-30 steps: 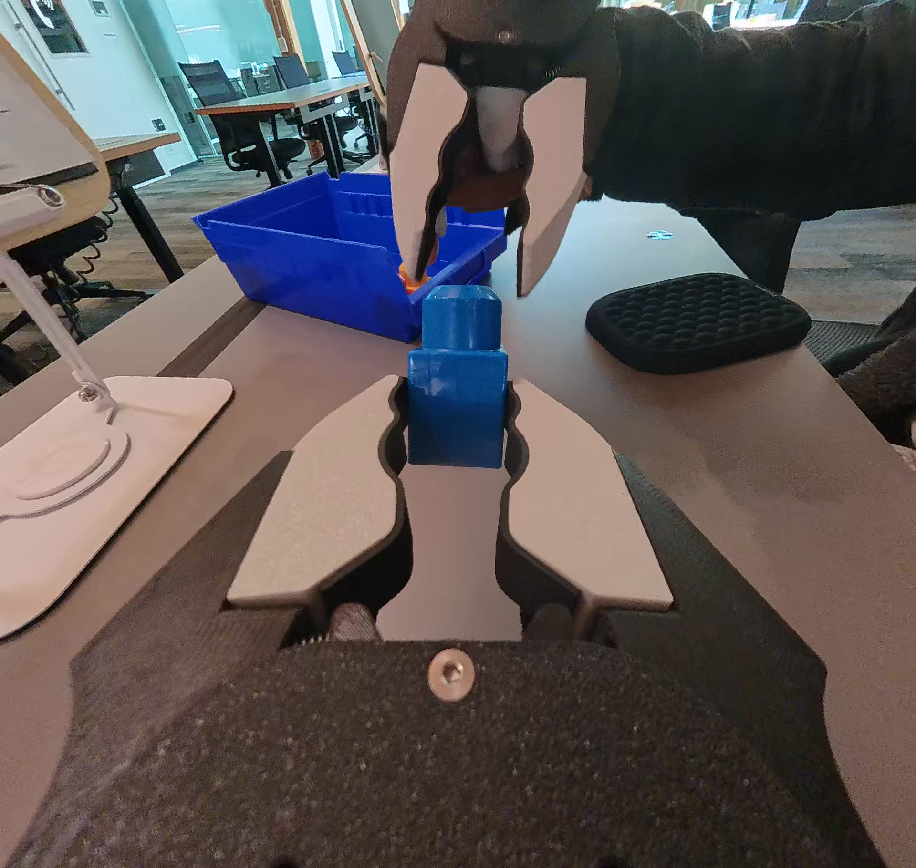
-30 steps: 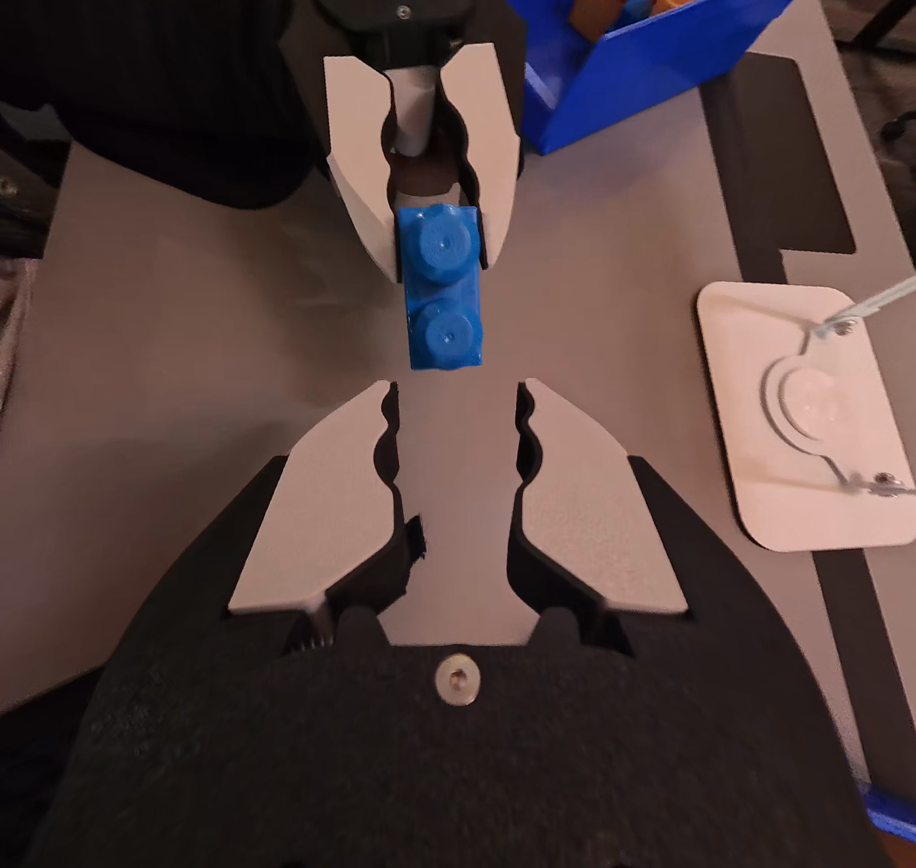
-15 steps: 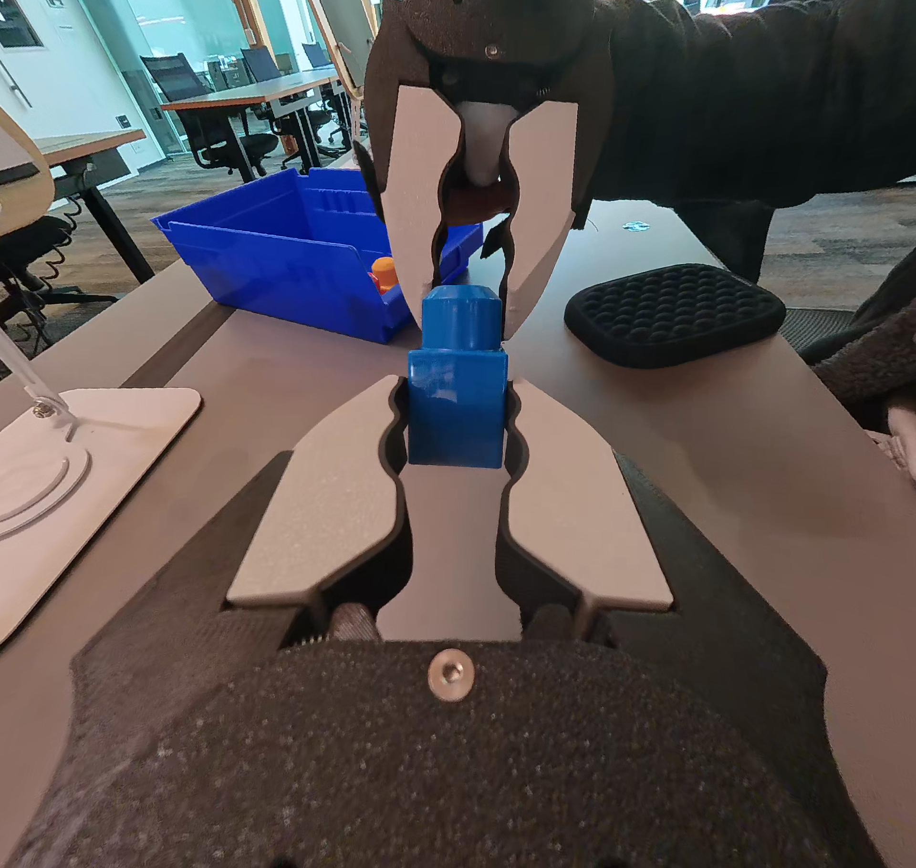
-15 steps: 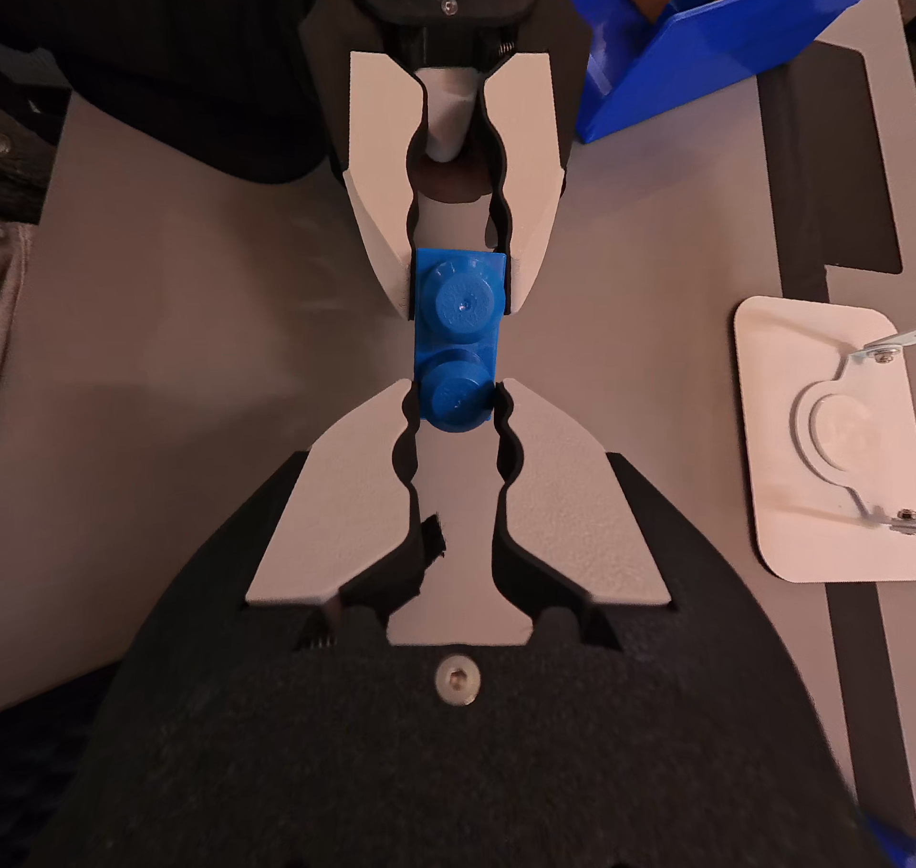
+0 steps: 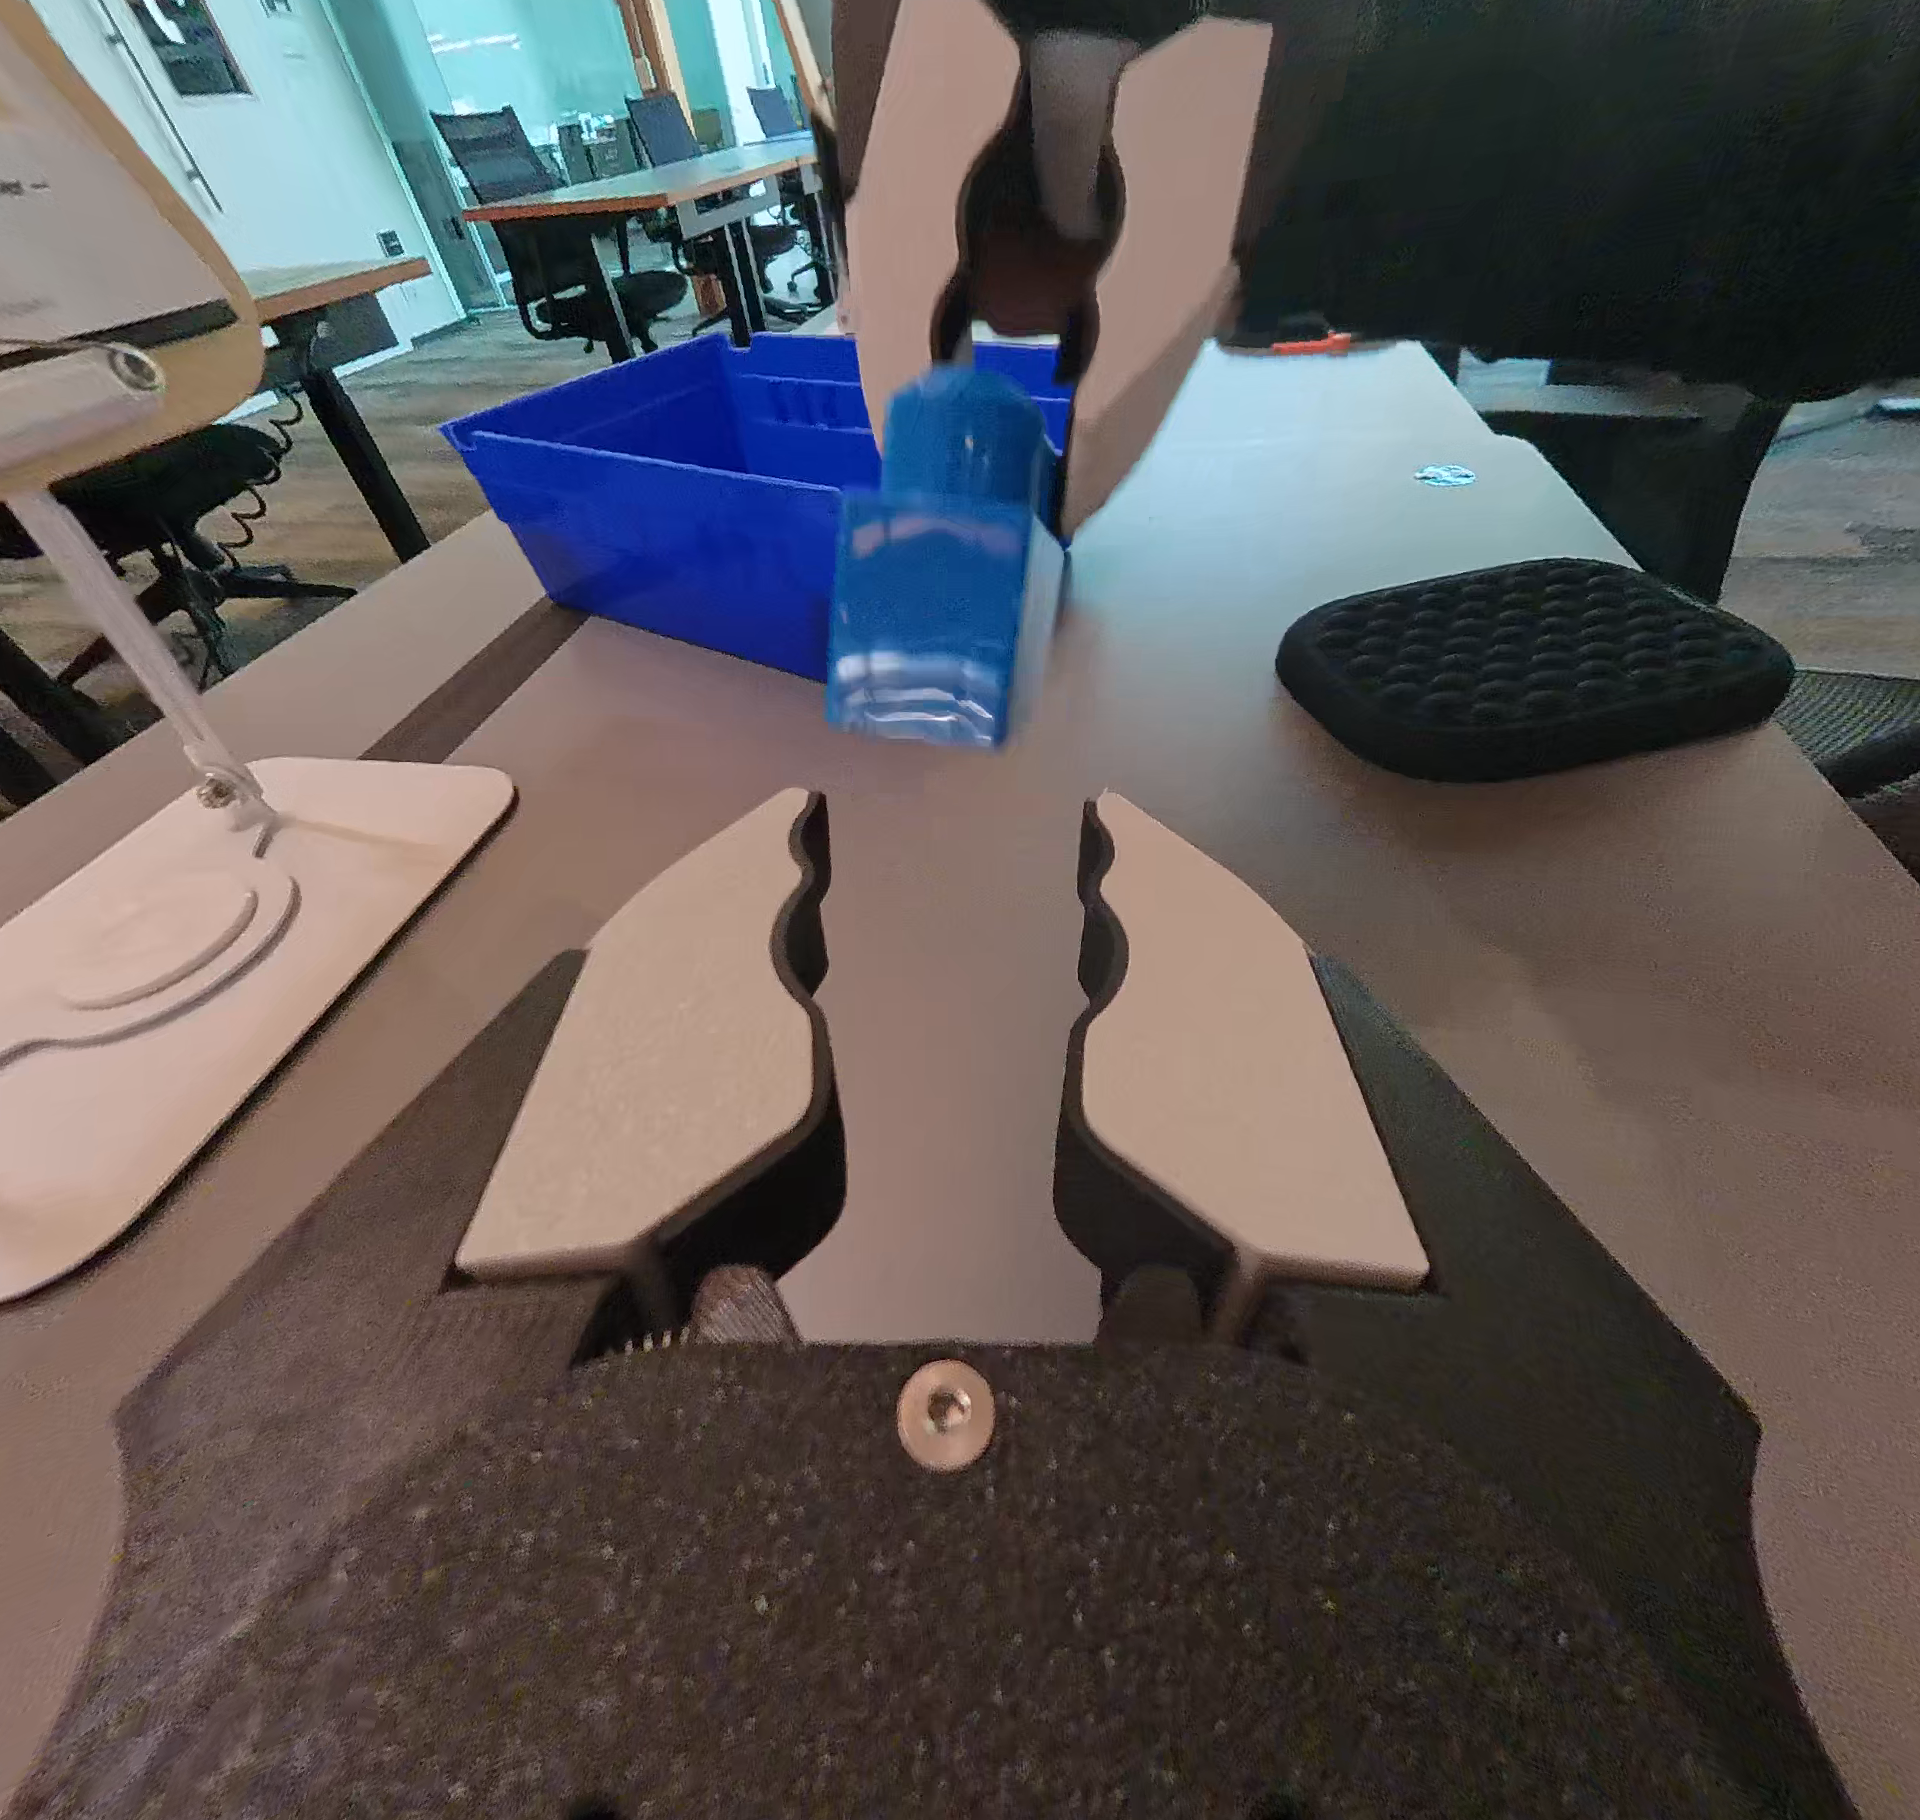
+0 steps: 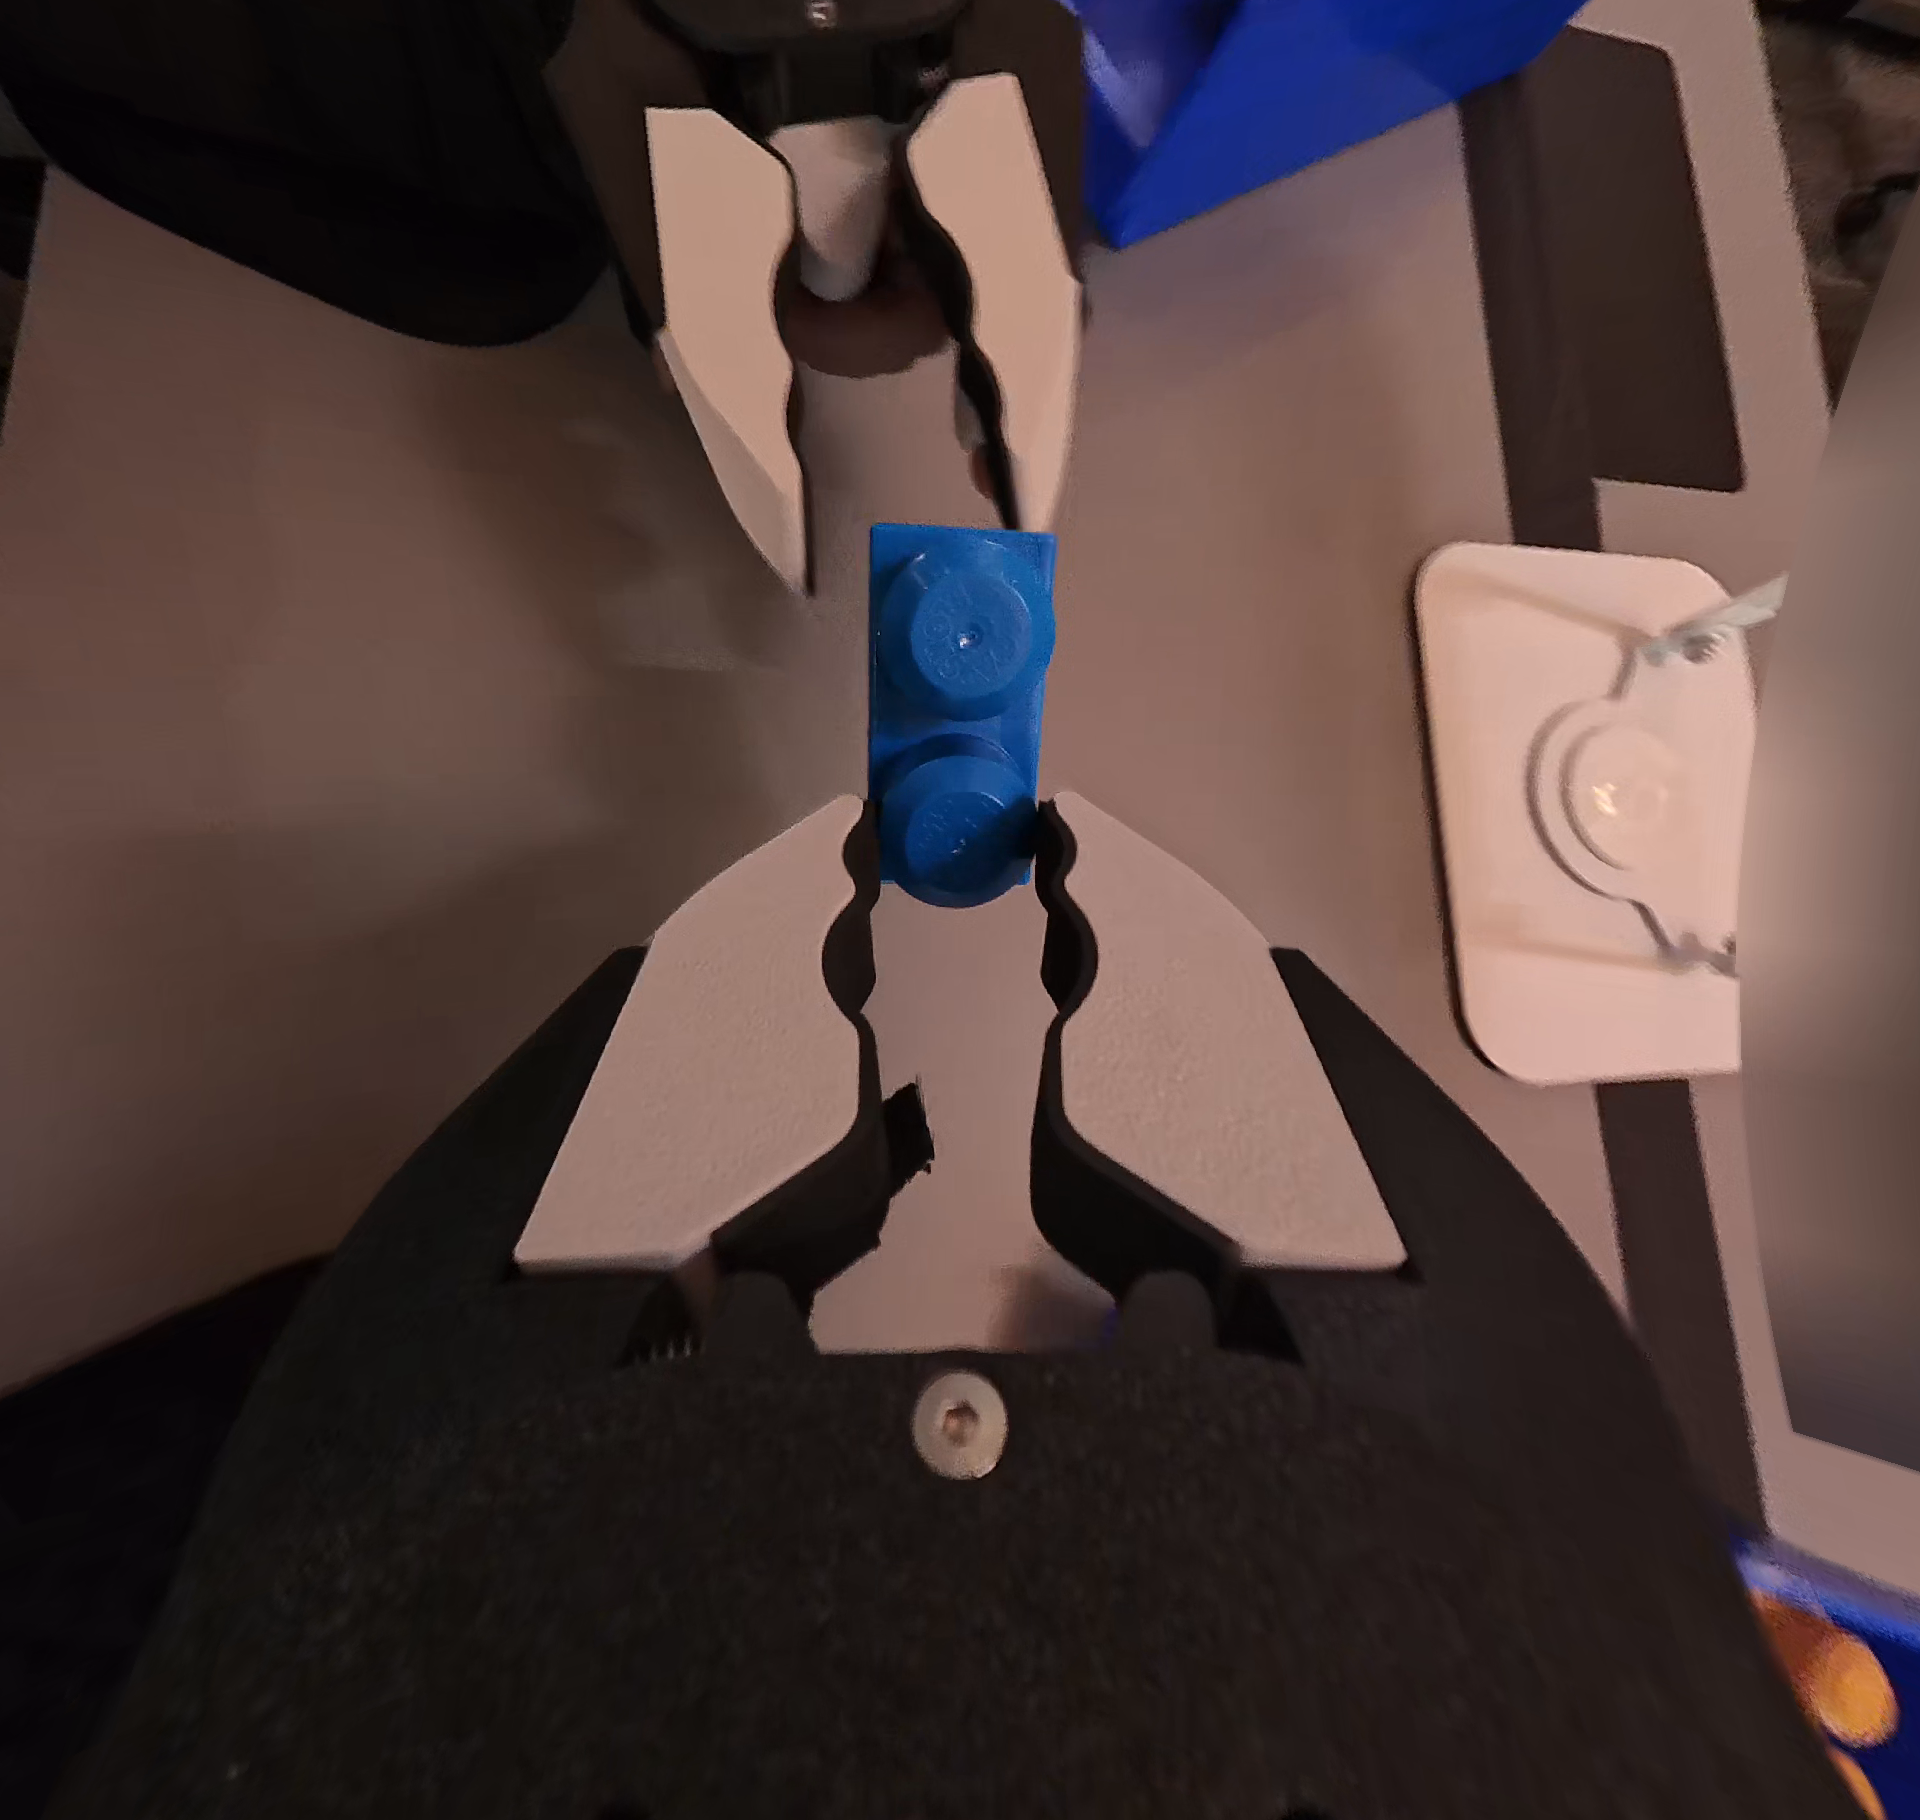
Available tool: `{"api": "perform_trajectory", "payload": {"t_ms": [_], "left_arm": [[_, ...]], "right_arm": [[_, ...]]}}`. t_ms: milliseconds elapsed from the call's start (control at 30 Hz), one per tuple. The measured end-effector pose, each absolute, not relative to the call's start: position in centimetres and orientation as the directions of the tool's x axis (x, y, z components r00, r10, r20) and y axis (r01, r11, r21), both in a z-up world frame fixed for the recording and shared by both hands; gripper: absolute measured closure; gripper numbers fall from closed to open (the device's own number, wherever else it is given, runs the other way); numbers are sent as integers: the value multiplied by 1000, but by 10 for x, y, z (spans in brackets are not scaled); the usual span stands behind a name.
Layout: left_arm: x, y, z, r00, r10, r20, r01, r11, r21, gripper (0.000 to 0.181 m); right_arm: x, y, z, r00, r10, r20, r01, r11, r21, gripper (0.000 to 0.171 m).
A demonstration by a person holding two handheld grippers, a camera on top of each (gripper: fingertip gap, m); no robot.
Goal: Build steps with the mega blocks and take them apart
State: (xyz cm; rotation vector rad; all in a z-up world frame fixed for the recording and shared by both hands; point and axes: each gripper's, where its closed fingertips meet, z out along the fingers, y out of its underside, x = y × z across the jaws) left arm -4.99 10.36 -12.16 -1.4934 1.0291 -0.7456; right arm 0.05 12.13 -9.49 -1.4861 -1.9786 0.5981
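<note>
Handoff just made: our left gripper [image 5: 951, 814] has spread apart and backed off, while our right gripper [image 6: 951, 820] now clamps the two-stud blue plastic block [image 6: 961, 705] above the grey tabletop [image 6: 312, 731], free for placing.

Left gripper [image 5: 951, 835] is sitting low over the grey table [image 5: 1455, 939], jaws spread, nothing between them. Just ahead, the blue block [image 5: 935, 607] is hanging tilted and motion-blurred, its top stud pinched by the right gripper [image 5: 1003, 440] coming down from above. Blue bin [image 5: 644, 513] is sitting behind it. Black dimpled pad [image 5: 1532, 664] is lying to the right, white stand base [image 5: 208, 960] to the left.
</note>
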Motion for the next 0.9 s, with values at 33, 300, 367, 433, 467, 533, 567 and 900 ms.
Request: {"api": "perform_trajectory", "payload": {"t_ms": [33, 300, 367, 433, 467, 533, 567, 900], "left_arm": [[-52, 105, -122, 429, -900, -82, -197, -5, -980, 136], [-53, 107, -132, 423, -903, -75, -225, -25, -974, 146], [-52, 106, -134, 416, -906, -71, -231, -30, -973, 150], [-53, 107, -134, 418, -906, -71, -231, -30, -973, 152], [-53, 107, -135, 418, -906, -69, -230, -32, -973, 153], [-54, 107, -136, 420, -905, -68, -232, -34, -972, 156], [-54, 107, -137, 418, -906, -67, -235, -36, -971, 158], [-56, 110, -149, 415, -908, -52, -262, -65, -963, 167]], "right_arm": [[9, 131, -89, -185, 963, 198, 707, 270, -653, 143], [106, 240, -40, 68, 950, 305, 827, 117, -550, 143], [135, 266, -31, 138, 939, 313, 844, 53, -533, 143], [163, 290, -28, 204, 924, 324, 860, -10, -511, 143], [175, 301, -28, 234, 918, 322, 863, -44, -502, 143], [200, 321, -34, 287, 903, 319, 873, -110, -476, 143], [212, 330, -40, 309, 894, 323, 879, -139, -455, 143], [274, 390, -113, 400, 869, 291, 898, -308, -315, 142]]}}
